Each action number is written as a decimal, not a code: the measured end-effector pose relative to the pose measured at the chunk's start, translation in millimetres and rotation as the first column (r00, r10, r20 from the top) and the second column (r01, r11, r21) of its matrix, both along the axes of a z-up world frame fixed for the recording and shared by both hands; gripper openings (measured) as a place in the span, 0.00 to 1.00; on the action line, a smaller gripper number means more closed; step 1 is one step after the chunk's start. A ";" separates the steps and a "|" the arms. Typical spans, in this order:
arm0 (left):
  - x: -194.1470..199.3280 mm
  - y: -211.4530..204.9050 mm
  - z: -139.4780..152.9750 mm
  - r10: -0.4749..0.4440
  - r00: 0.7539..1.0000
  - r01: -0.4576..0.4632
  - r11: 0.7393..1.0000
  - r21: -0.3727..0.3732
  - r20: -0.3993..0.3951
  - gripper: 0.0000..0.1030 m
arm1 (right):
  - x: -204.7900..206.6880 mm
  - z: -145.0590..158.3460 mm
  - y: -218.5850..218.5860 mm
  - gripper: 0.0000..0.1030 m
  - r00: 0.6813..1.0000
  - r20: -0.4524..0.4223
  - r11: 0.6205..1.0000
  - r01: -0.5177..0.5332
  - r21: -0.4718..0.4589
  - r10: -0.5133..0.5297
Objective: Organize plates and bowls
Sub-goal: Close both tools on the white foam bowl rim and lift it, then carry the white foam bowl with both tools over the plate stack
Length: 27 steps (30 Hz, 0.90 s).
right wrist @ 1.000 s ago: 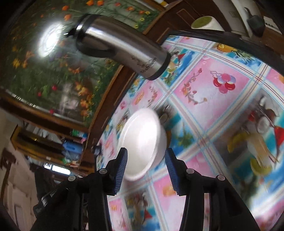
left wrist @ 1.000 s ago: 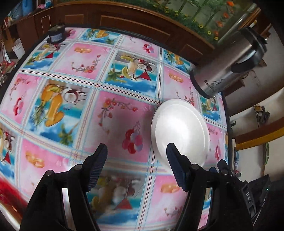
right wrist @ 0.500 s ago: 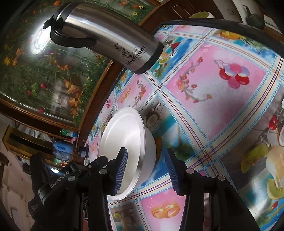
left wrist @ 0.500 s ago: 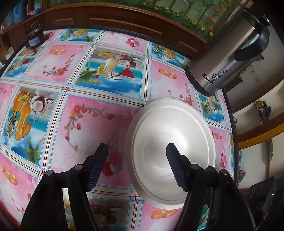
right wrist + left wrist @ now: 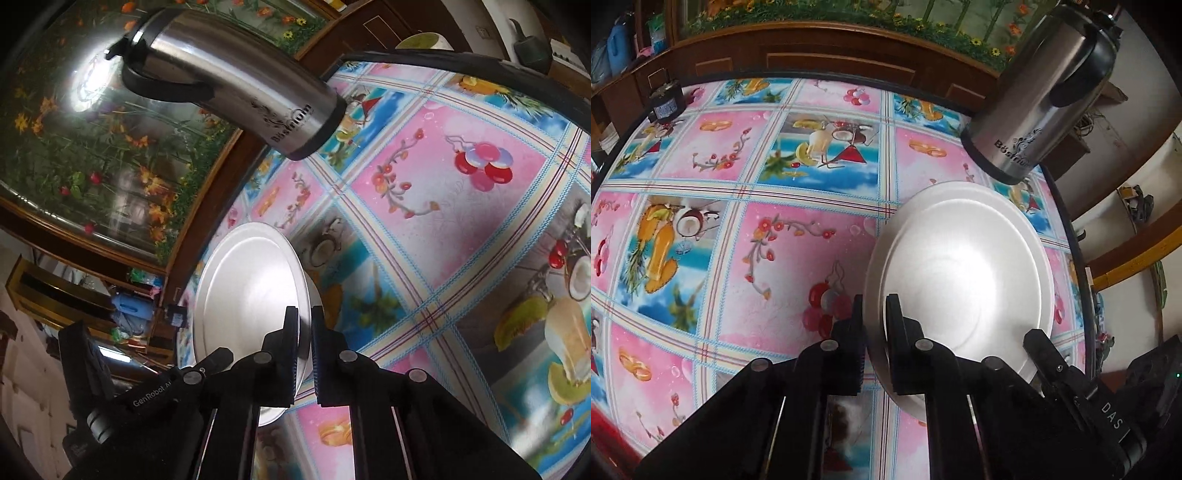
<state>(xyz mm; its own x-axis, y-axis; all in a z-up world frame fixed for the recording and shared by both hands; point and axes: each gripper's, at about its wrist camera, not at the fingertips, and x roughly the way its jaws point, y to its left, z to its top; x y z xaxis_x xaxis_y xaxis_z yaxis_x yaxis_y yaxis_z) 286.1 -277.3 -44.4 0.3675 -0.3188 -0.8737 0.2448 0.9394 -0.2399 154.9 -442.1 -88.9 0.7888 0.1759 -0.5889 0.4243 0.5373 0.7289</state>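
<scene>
The white plate (image 5: pixel 964 273) is clamped at opposite rims by the left gripper (image 5: pixel 873 314) and right gripper (image 5: pixel 303 325), so a level lift is probably called for next.

Bench (image 5: pixel 812 240) ahead of the jaws carries a pink-and-blue patterned cloth. Dark wooden cabinet (image 5: pixel 812 59) runs beyond its far edge, below a flower-painted glass panel (image 5: pixel 74 140) showing a bright light reflection.

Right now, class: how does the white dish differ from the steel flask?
The white dish is low, wide and white; the steel flask is tall, narrow and shiny with a black handle. The left tool and right tool each pinch the dish's rim; the flask stands untouched. Both sit on the patterned tablecloth.
</scene>
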 end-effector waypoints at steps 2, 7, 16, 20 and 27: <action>-7.5 6.6 6.2 -0.002 1.000 0.002 1.000 -0.011 0.002 0.07 | -5.1 4.9 3.4 0.06 1.000 0.010 1.000 -0.008 -0.002 0.008; -36.0 25.7 17.7 -0.002 1.000 0.002 0.999 -0.035 -0.004 0.07 | -31.2 14.5 16.4 0.07 0.999 0.040 1.000 -0.027 0.013 0.026; -124.7 88.9 47.5 0.045 0.997 -0.037 0.990 -0.136 0.059 0.07 | -103.1 47.1 60.4 0.07 0.992 0.090 0.996 -0.082 -0.045 0.085; -168.7 138.2 55.8 0.103 0.989 -0.081 0.978 -0.190 0.110 0.07 | -132.7 67.8 99.1 0.07 0.983 0.111 0.983 -0.133 -0.125 0.147; -229.6 233.9 72.2 0.197 0.955 -0.159 0.970 -0.182 0.220 0.08 | -160.6 88.9 184.2 0.07 0.942 0.132 0.940 -0.280 -0.195 0.308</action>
